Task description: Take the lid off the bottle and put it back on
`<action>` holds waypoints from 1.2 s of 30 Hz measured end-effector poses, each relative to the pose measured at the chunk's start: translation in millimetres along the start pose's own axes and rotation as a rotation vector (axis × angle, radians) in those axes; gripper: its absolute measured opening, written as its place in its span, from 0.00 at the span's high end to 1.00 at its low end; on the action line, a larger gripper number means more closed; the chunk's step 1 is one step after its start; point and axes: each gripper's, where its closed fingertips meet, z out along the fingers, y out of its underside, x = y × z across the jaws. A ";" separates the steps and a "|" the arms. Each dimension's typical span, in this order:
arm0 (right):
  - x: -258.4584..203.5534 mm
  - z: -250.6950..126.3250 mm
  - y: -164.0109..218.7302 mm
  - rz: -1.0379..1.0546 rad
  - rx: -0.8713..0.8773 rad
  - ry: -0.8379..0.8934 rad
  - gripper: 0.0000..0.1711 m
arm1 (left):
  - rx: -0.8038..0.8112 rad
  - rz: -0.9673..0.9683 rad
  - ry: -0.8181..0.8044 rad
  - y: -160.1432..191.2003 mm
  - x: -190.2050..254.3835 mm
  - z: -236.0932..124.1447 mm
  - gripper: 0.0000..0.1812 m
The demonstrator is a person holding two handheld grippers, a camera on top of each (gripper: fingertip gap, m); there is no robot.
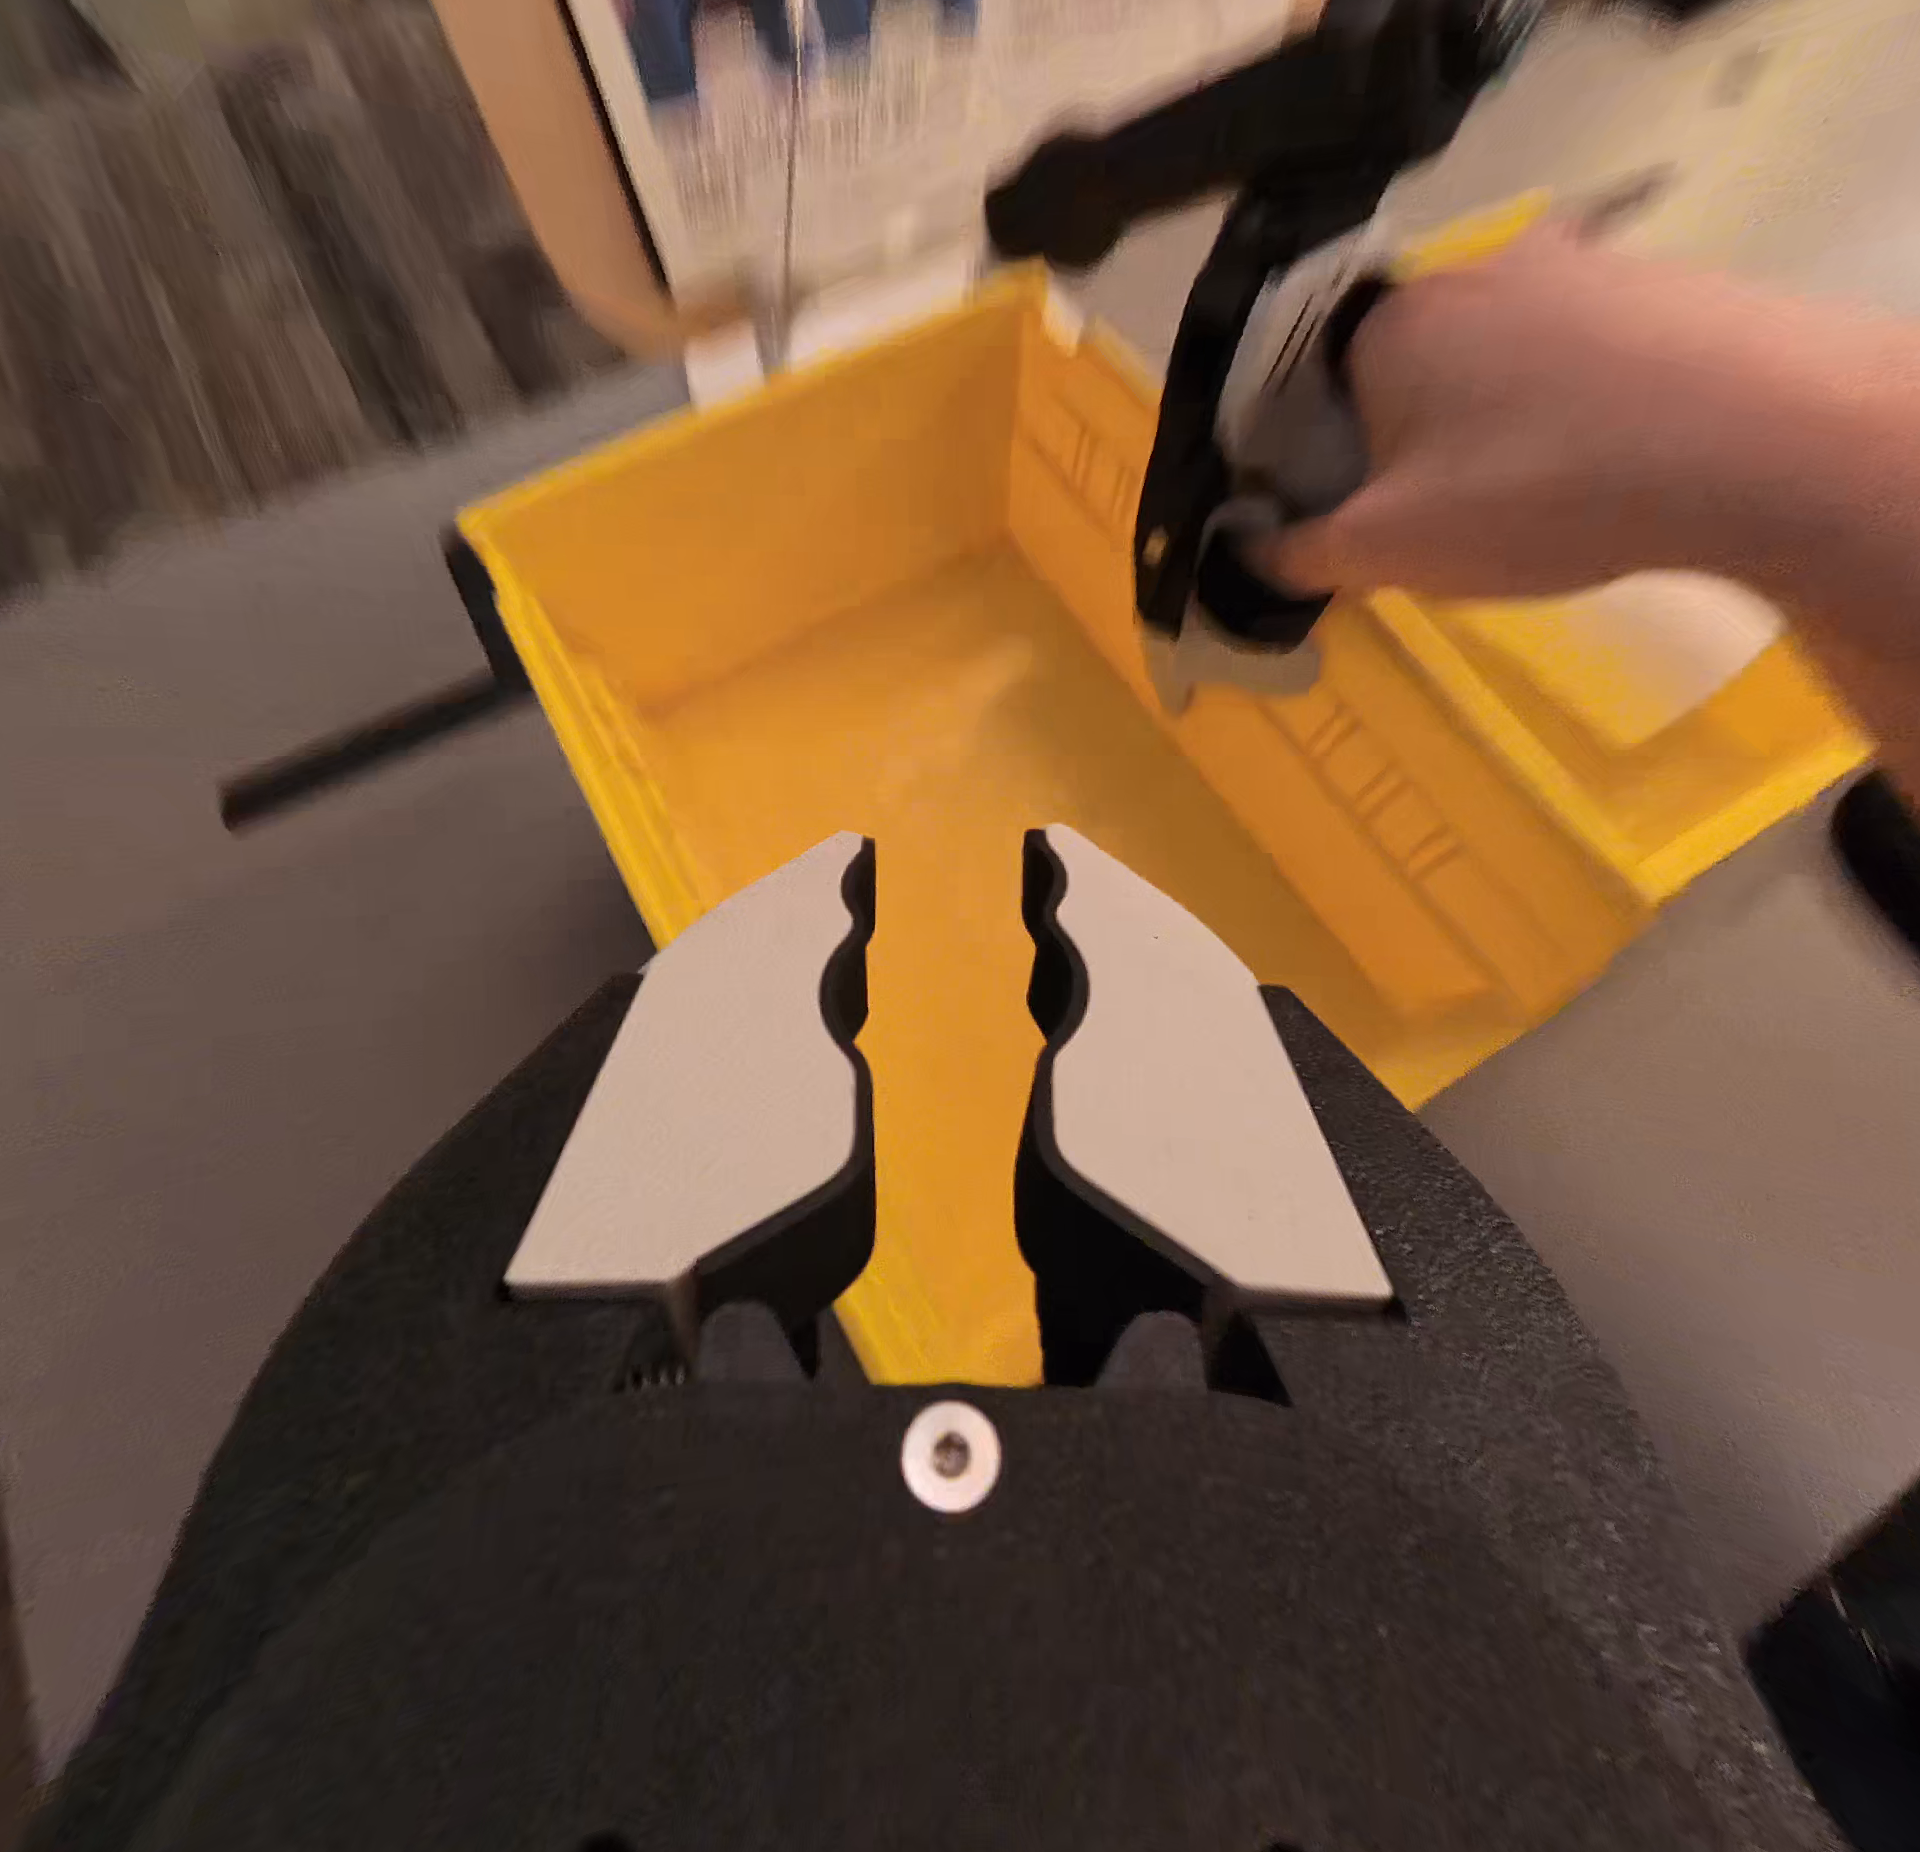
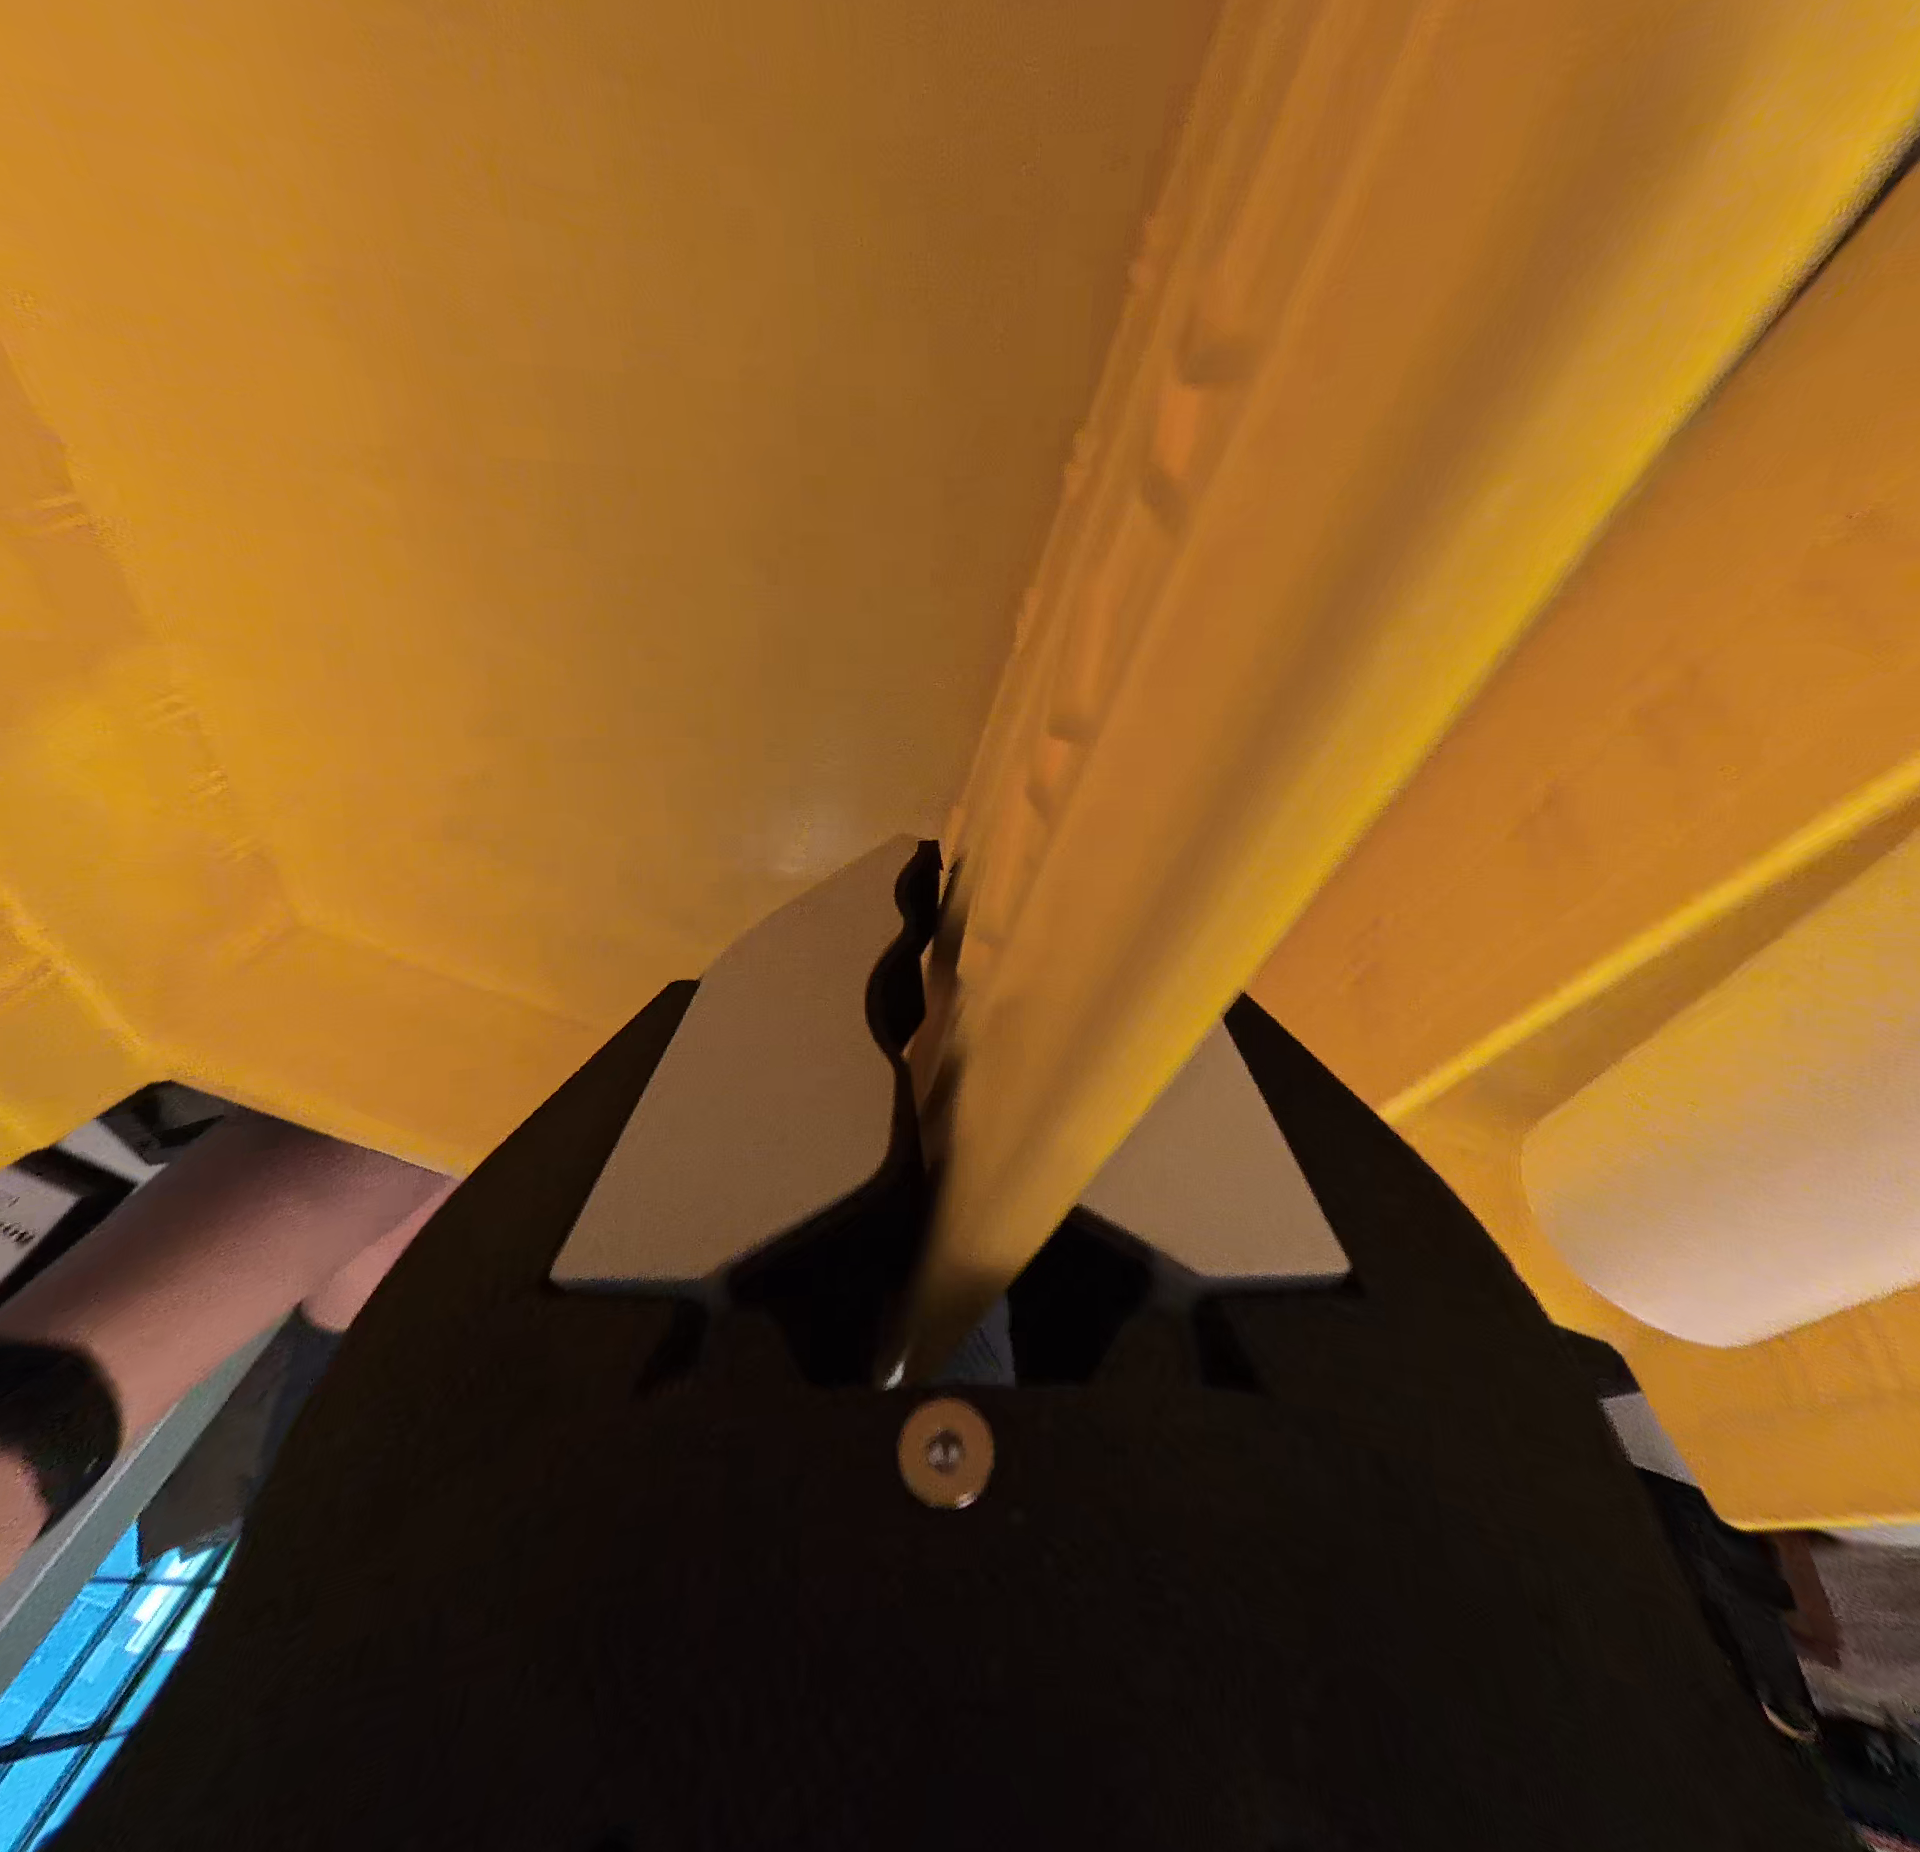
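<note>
A grey counter [image 1: 260,680] is carrying a yellow bin [image 1: 831,576] at frame centre. The left tongs [image 1: 948,846] are hovering apart and empty over its near rim. The right tongs [image 2: 940,867] are clamping the bin's right wall; a hand [image 1: 1558,431] is gripping them. Neither bottle nor lid is showing.

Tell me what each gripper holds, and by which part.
The right gripper clamps the yellow bin by its side wall. The left gripper is open and holds nothing.
</note>
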 end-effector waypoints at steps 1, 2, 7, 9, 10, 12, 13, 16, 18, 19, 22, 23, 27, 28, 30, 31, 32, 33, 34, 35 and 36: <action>-1.2 -11.0 0.6 -0.006 0.016 -0.019 0.97 | 0.129 0.018 0.013 -21.1 8.7 -15.5 0.86; -1.0 -23.2 0.3 -0.015 0.037 -0.037 0.97 | 0.271 0.018 0.029 -39.6 18.6 -35.4 0.89; 38.7 -94.6 10.7 -0.003 0.145 -0.060 0.97 | 0.711 0.028 0.182 -75.5 66.8 -132.4 0.95; 74.3 -125.0 24.2 0.036 0.189 -0.057 0.97 | 0.786 0.041 0.221 -76.9 75.3 -153.5 0.90; 96.5 -139.5 33.1 0.064 0.213 -0.052 0.97 | 0.816 0.065 0.246 -77.2 80.4 -160.0 0.88; 148.1 -165.3 55.4 0.132 0.260 -0.038 0.96 | 0.835 0.091 0.254 -78.1 85.5 -160.3 0.88; 176.4 -176.1 69.2 0.173 0.282 -0.028 0.96 | 0.803 0.095 0.242 -77.3 85.9 -151.8 0.86; 262.4 -197.0 119.9 0.312 0.330 0.004 0.96 | 0.637 0.099 0.246 -70.1 92.1 -107.2 0.71; 314.4 -201.2 156.4 0.398 0.353 0.012 0.96 | 0.568 0.116 0.297 -67.4 104.9 -77.3 0.70; 338.6 -200.6 173.8 0.434 0.363 0.014 0.96 | 0.567 0.113 0.310 -68.5 110.9 -64.6 0.71; 403.6 -189.1 218.5 0.493 0.391 0.011 0.96 | 0.448 0.143 0.299 -55.5 129.3 -12.1 0.70; 422.8 -182.1 231.1 0.506 0.389 0.011 0.96 | 0.370 0.160 0.289 -45.0 135.1 9.6 0.68; 487.6 -141.8 264.7 0.509 0.339 0.055 0.96 | 0.138 0.215 0.269 -6.4 148.8 84.5 0.70; 499.9 -129.6 268.8 0.503 0.318 0.066 0.96 | 0.100 0.203 0.274 -1.3 150.5 97.8 0.72; 519.3 -105.2 272.4 0.489 0.276 0.071 0.96 | 0.028 0.130 0.331 -0.1 158.0 119.8 0.73; 526.0 -93.6 272.8 0.485 0.253 0.065 0.96 | -0.026 0.077 0.376 -1.5 163.2 129.4 0.73; 531.0 -83.0 272.6 0.477 0.231 0.057 0.96 | -0.095 0.033 0.401 -3.1 166.2 139.5 0.72; 534.5 -73.8 271.4 0.467 0.212 0.048 0.96 | -0.161 0.017 0.402 -5.2 166.8 150.3 0.72; 536.9 -66.3 269.5 0.457 0.198 0.041 0.96 | -0.222 0.006 0.402 -6.7 167.7 160.6 0.73; 538.6 -60.4 267.0 0.446 0.190 0.036 0.96 | -0.302 -0.012 0.403 -5.0 169.2 169.7 0.72; 539.9 -55.7 263.7 0.435 0.188 0.033 0.96 | -0.410 -0.021 0.400 1.8 170.2 177.1 0.72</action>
